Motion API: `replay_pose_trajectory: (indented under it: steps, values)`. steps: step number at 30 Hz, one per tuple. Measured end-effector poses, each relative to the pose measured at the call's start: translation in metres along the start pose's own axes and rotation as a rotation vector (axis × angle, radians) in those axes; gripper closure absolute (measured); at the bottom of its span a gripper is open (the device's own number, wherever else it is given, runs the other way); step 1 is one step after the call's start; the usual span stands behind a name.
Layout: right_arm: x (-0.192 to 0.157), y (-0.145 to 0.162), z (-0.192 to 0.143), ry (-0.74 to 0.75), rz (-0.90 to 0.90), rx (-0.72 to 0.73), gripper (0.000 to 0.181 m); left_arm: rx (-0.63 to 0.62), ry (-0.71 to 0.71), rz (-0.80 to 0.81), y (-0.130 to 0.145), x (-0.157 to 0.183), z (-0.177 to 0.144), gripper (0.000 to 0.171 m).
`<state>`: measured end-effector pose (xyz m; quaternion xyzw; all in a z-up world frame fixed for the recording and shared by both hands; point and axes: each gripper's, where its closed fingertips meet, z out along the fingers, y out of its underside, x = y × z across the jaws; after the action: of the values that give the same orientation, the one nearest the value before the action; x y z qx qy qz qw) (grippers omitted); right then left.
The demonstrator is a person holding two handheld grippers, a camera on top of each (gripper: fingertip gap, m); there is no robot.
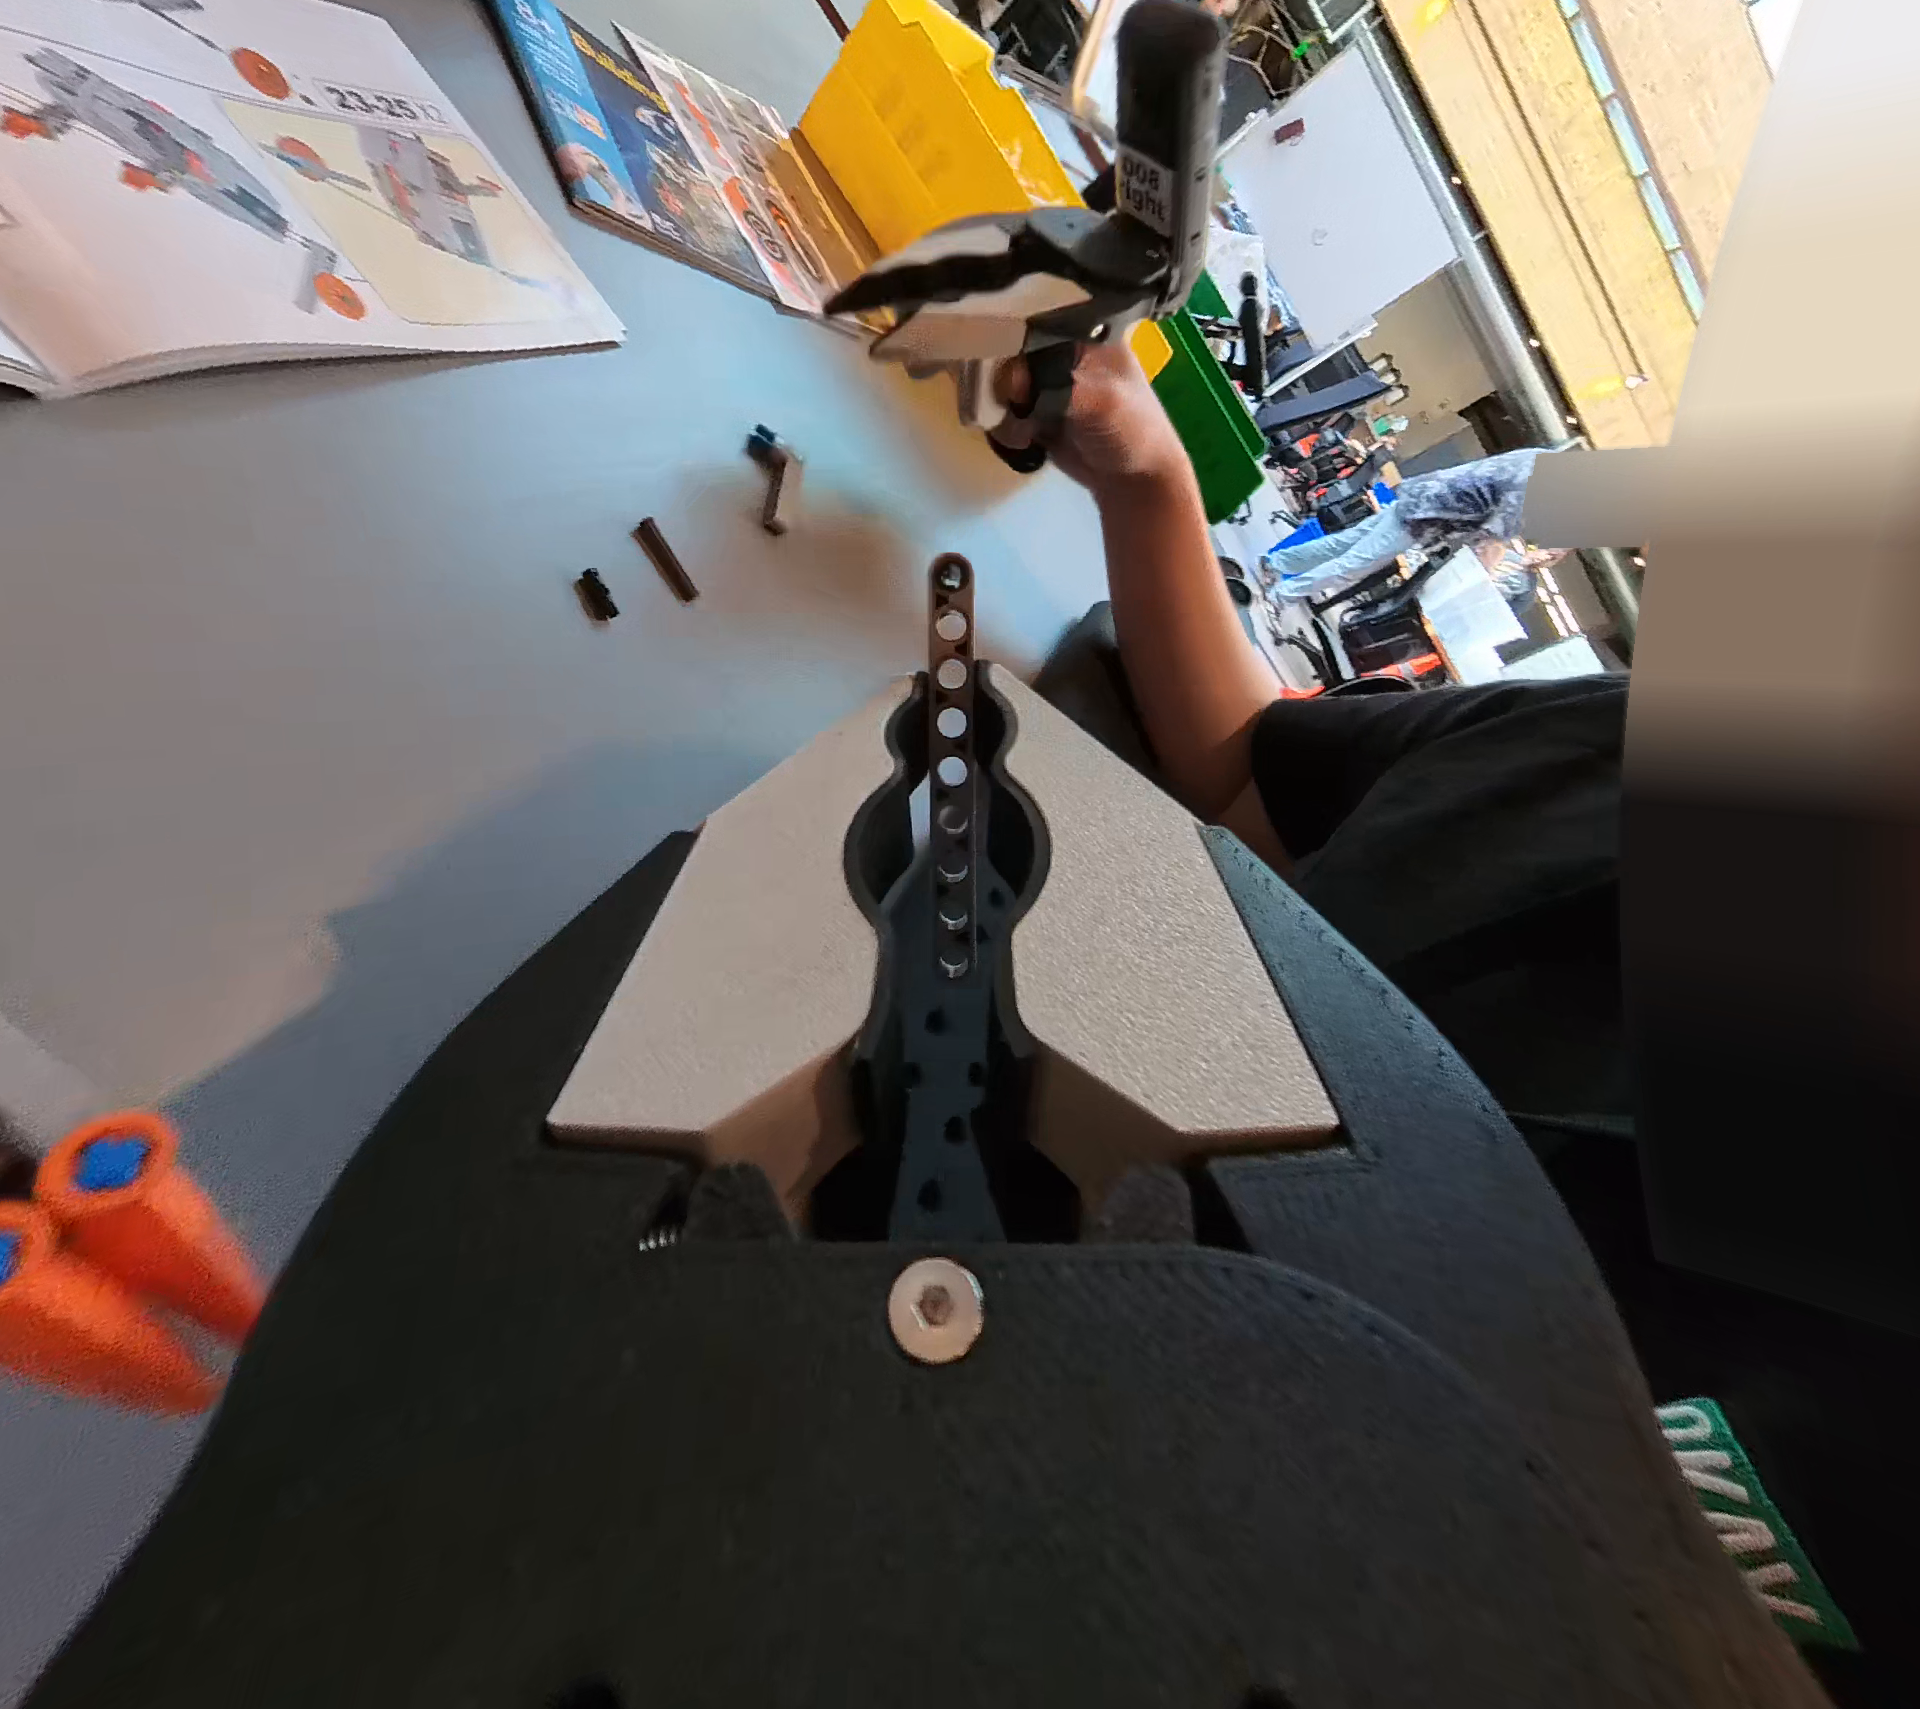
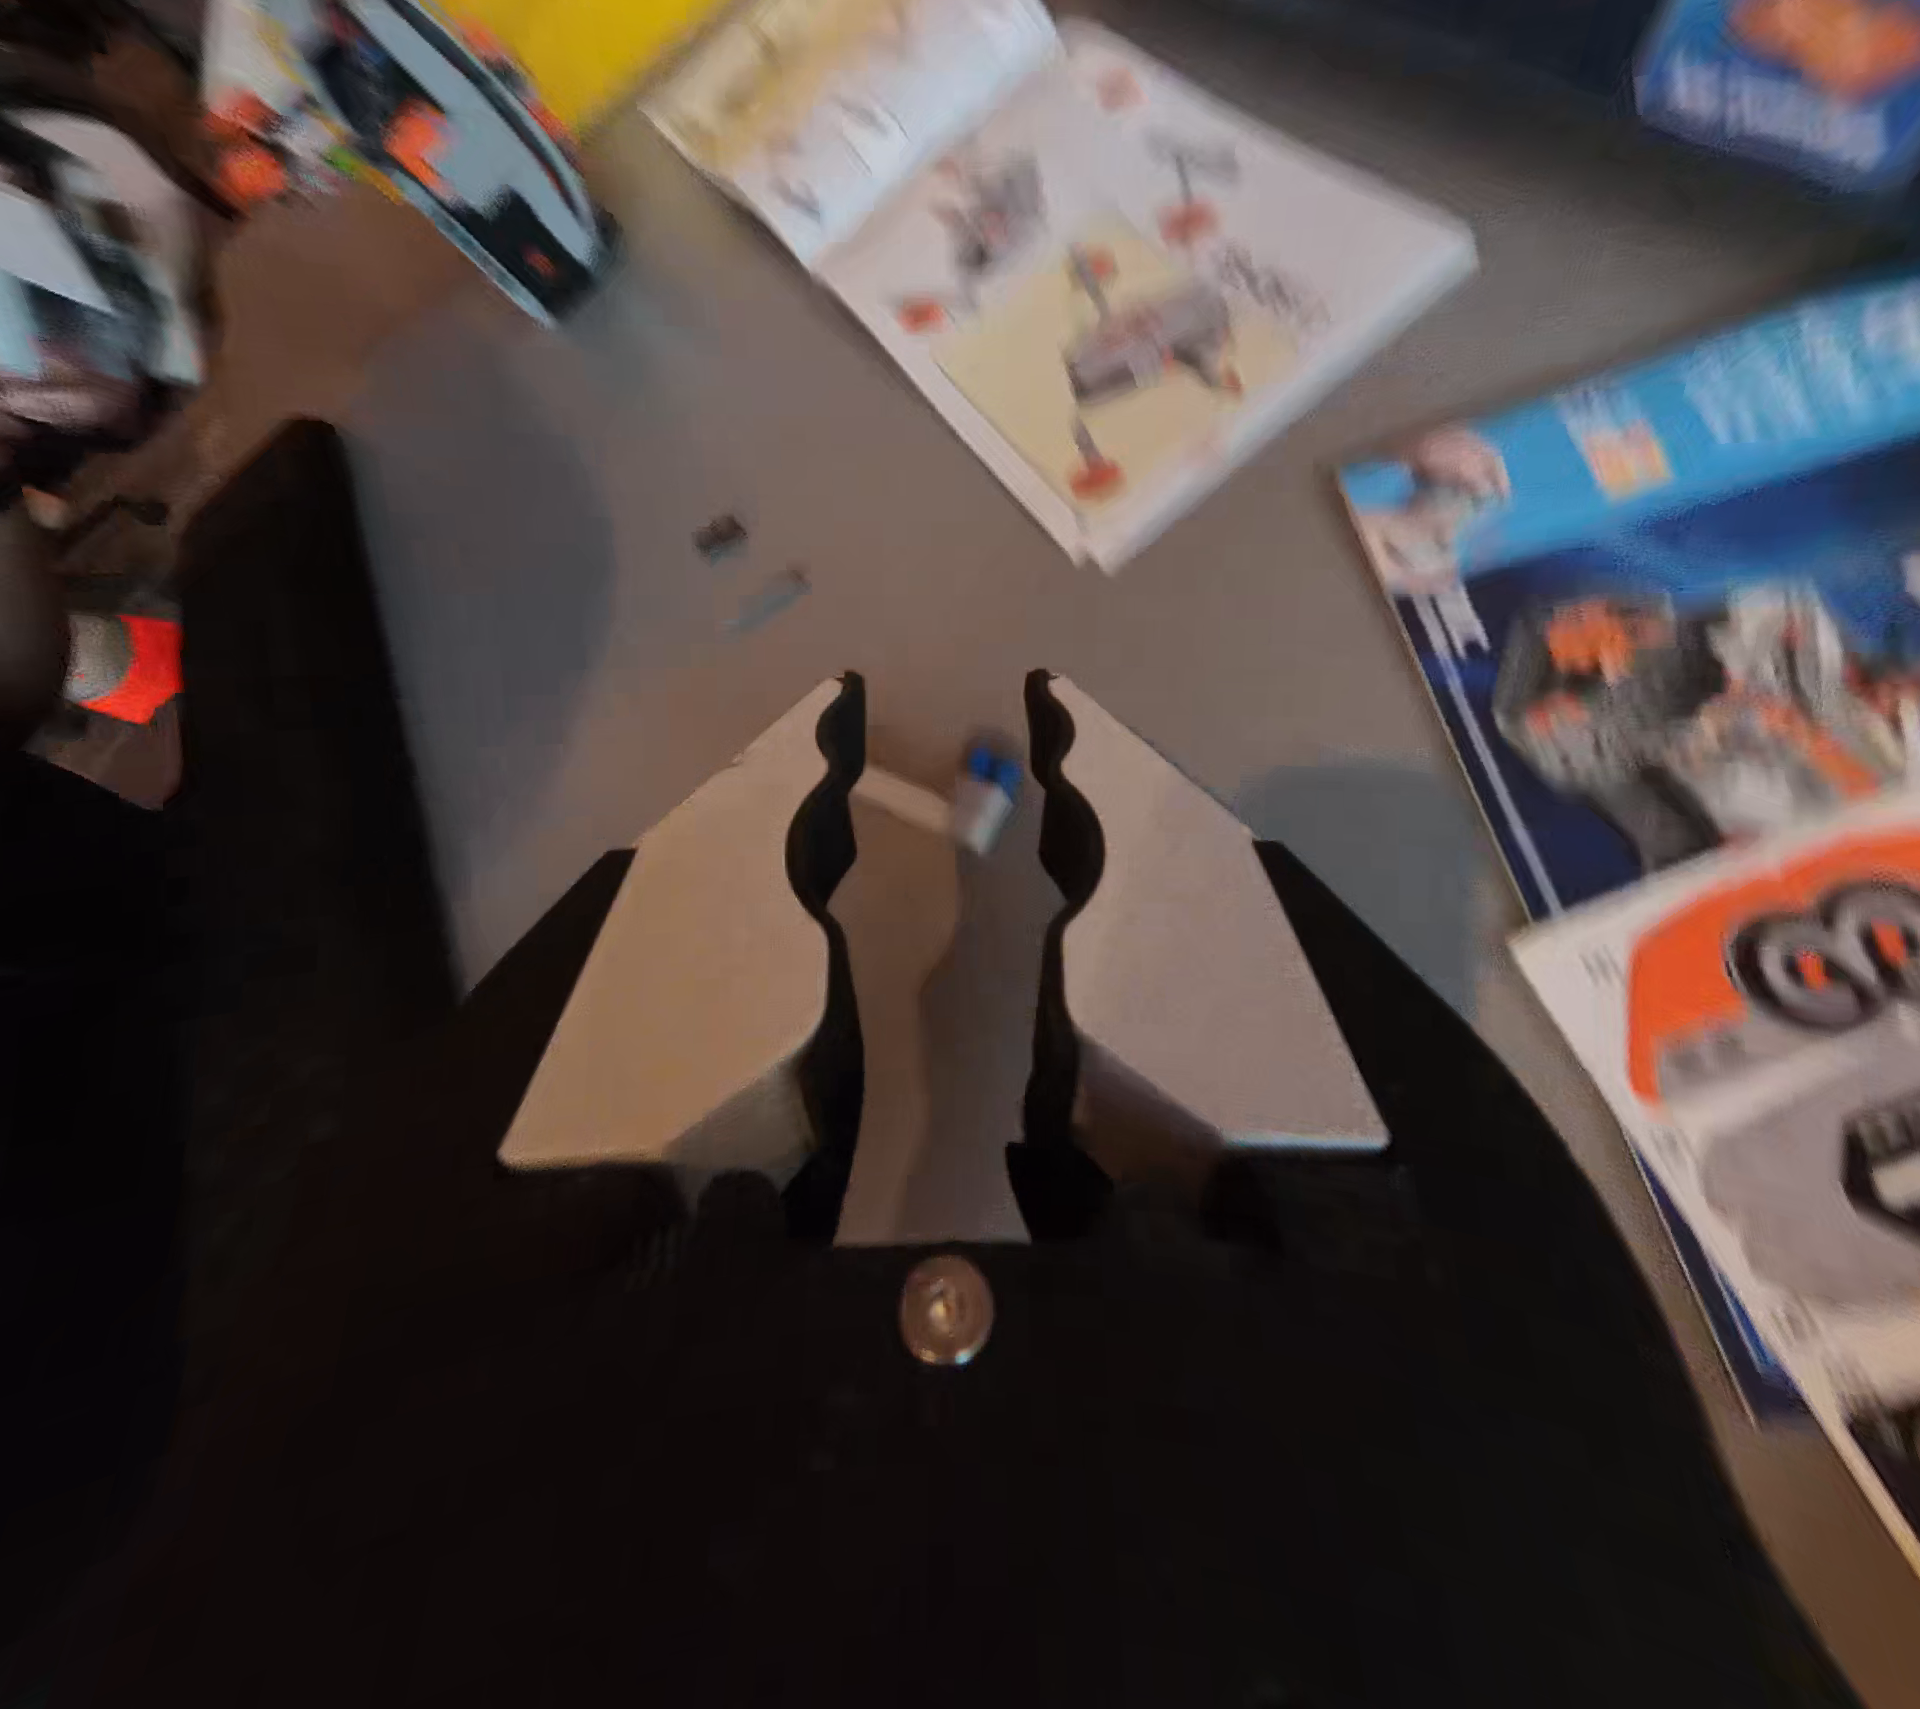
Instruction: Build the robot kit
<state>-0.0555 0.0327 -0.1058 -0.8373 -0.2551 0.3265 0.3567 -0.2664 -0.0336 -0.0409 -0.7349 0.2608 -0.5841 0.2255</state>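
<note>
My left gripper (image 1: 951, 683) is shut on a long dark beam with a row of holes (image 1: 952, 724), which sticks out past the fingertips above the grey table (image 1: 312, 620). Small dark pieces lie on the table ahead: a short pin (image 1: 596, 594), a rod (image 1: 665, 559) and a rod with a blue end (image 1: 771, 480). My right gripper (image 2: 943, 685) is open and empty above the table, with a small white and blue piece (image 2: 987, 795) seen between its fingers. It also shows in the left wrist view (image 1: 862, 314), held up by a hand.
An open instruction booklet (image 1: 260, 173) (image 2: 1091, 288) lies on the table. Toy boxes (image 2: 1662, 620) and leaflets lie around it. A yellow bin (image 1: 925, 132) and a green bin (image 1: 1210, 402) stand at the far edge. Orange tubes (image 1: 114, 1244) are at my lower left. A person's arm (image 1: 1174, 620) crosses the right. There is about 25 cm between the tips of the two grippers. From either gripper's tips it is about 15 cm to the short pin (image 1: 596, 594).
</note>
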Motion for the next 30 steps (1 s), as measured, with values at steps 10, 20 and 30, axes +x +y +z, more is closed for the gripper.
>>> replay_pose_trajectory:
  steps: [10, 20, 30]
  values:
    - [-0.159, -0.065, 0.084, -0.154, -0.596, 0.346, 0.156, 0.07, 0.056, -0.049, -0.007, -0.004, 0.037, 0.166]
    - [-0.172, -0.065, 0.087, -0.15, -0.677, 0.393, 0.172, 0.057, 0.121, -0.129, -0.007, -0.003, 0.037, 0.166]
    - [-0.165, -0.069, 0.084, -0.097, -0.623, 0.413, 0.179, -0.041, 0.067, -0.048, 0.006, 0.001, 0.042, 0.149]
